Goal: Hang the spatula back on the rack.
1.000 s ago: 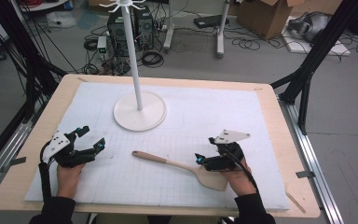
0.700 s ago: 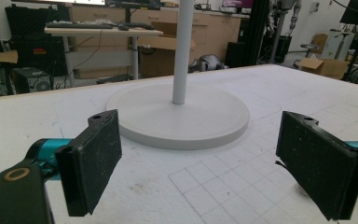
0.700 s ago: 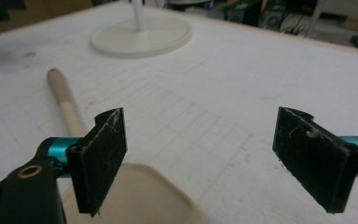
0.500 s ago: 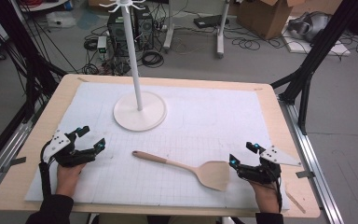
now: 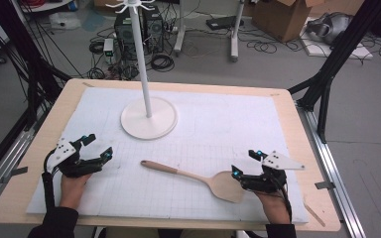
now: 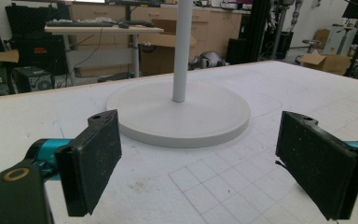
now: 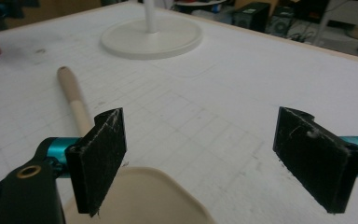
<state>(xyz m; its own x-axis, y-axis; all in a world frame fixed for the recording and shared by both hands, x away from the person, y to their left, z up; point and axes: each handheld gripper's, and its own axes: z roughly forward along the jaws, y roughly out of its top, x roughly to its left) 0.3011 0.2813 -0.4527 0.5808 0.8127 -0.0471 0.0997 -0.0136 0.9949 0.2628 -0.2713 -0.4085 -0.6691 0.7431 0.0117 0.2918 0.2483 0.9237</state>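
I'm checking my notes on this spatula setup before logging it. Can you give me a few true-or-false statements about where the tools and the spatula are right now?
1. The spatula lies flat on the white mat. True.
2. The right tool is shut on the spatula's handle. False: its jaws stand wide open, beside the blade end.
3. The left tool is open and holds nothing. True.
4. The spatula hangs from the white stand. False: it lies on the mat, apart from the stand's round base.
5. The spatula's handle points toward the left tool's side of the table. True.
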